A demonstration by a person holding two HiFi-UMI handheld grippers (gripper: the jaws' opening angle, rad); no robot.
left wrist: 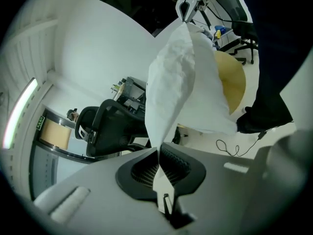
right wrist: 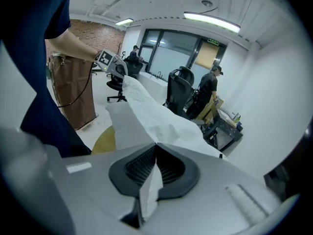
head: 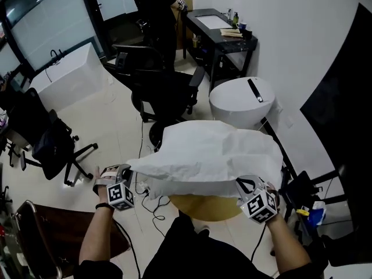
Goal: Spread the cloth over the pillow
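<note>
A white cloth (head: 212, 153) hangs stretched in the air between my two grippers, billowing up in the middle. My left gripper (head: 140, 186) is shut on its left corner, and the fabric runs straight out of the closed pads (left wrist: 168, 158). My right gripper (head: 240, 186) is shut on the right corner, with a fold of cloth (right wrist: 151, 116) pinched between its pads (right wrist: 164, 163). Below the cloth lies a round mustard-yellow pillow (head: 203, 207), mostly hidden by the fabric; its edge also shows in the left gripper view (left wrist: 232, 82) and the right gripper view (right wrist: 103, 142).
Black office chairs (head: 160, 86) stand beyond the cloth, and another (head: 43, 138) at the left. A white round unit (head: 244, 100) and a black desk (head: 224, 28) are at the back right, and a person (head: 154, 10) stands at the back. Cables (head: 148, 205) trail on the floor. A brown cabinet (head: 70, 231) is at my lower left.
</note>
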